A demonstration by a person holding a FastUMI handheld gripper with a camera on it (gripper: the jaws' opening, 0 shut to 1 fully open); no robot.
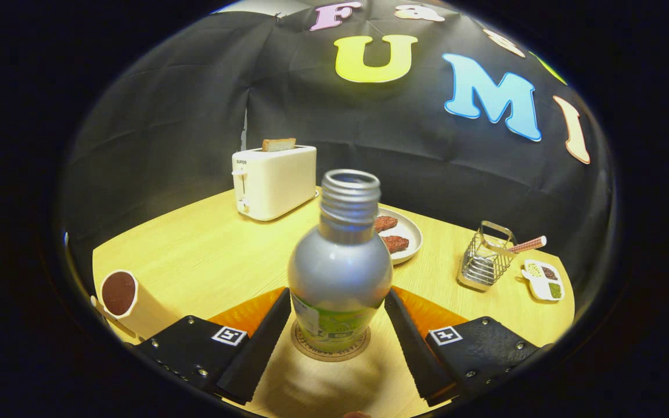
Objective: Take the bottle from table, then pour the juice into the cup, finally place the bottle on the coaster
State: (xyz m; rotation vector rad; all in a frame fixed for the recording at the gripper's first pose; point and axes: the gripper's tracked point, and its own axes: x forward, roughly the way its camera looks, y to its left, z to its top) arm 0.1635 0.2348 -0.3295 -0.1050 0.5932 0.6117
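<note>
Bottle (339,273) upright on coaster (330,347), btwn gripper (337,325) fingers, ungripped.

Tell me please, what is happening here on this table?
A person works with a hand-held gripper. An open bottle stands upright on a round coaster, between the two fingers; whether they press on it or have just let go cannot be told. A cup with dark liquid stands beside the left finger. Beyond the bottle are a toaster with bread, a plate of food and a wire basket.
</note>
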